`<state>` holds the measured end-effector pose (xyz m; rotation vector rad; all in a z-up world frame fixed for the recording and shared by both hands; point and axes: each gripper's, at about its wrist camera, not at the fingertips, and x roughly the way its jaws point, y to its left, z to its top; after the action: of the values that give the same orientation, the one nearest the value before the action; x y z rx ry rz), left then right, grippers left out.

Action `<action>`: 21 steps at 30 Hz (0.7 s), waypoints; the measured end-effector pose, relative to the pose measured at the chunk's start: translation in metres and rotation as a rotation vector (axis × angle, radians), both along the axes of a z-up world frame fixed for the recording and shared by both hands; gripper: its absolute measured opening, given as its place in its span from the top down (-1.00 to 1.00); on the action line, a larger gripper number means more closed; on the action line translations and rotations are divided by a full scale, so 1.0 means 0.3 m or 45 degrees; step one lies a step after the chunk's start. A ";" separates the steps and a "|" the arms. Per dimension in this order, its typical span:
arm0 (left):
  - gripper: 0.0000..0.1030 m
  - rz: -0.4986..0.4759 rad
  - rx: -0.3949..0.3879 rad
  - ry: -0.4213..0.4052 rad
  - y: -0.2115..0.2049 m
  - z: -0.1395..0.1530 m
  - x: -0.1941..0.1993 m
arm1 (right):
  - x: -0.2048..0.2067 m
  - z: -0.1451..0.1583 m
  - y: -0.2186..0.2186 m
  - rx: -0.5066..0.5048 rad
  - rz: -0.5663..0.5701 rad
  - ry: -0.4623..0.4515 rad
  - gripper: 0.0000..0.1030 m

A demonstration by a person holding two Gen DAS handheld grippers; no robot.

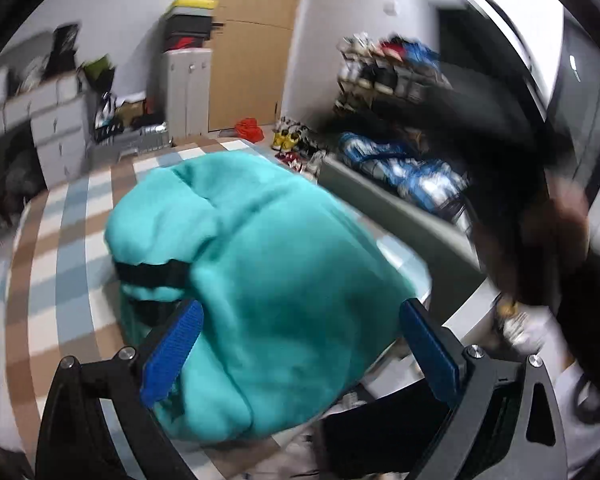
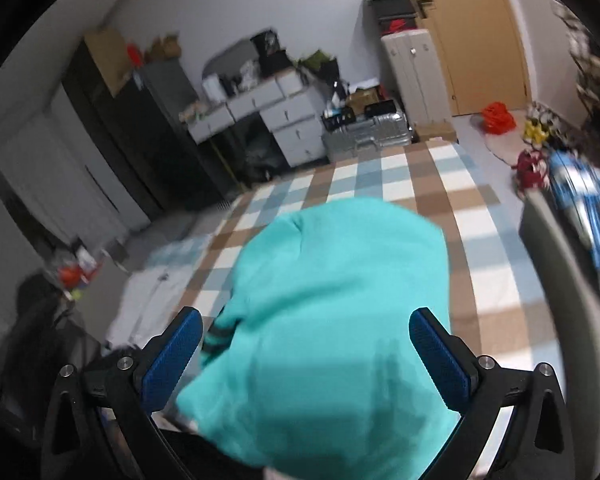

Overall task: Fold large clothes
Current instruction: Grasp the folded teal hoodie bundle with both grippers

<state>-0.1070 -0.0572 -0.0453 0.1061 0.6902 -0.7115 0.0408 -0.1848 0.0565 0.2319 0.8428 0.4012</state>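
Note:
A teal garment with a black stripe lies bunched on the checked bed cover. My left gripper is open, with its blue pads on either side of the bundle. In the right wrist view the same teal garment fills the space between the blue pads of my right gripper, which is also open. Whether the fabric rests on the fingers or lies beneath them is not clear. Both views are motion-blurred.
The checked bed cover runs toward grey drawers and a silver suitcase. A grey-green headboard or panel stands at the right with blue-white cloth beyond. A dark blurred arm is at the right.

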 end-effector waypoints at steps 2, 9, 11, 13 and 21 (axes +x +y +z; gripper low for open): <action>-0.88 -0.003 0.046 0.038 -0.021 -0.082 0.015 | 0.123 -0.022 0.073 -0.116 0.013 0.081 -1.00; -0.87 -0.026 0.279 0.057 -0.054 -0.264 0.046 | 0.388 -0.306 0.256 -0.563 0.175 0.329 -1.00; -0.86 -0.034 0.272 0.071 -0.040 -0.277 0.065 | 0.464 -0.360 0.250 -0.519 0.156 0.383 -1.00; -0.86 -0.044 0.225 0.118 -0.019 -0.274 0.089 | 0.533 -0.398 0.228 -0.454 0.112 0.462 -1.00; -0.86 -0.042 -0.045 0.270 0.111 -0.222 0.116 | 0.504 -0.260 0.150 -0.174 0.082 0.424 -0.87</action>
<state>-0.0722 -0.0239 -0.1120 0.0098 0.8795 -0.7729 0.1919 -0.1397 -0.0214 0.1464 1.2031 0.3679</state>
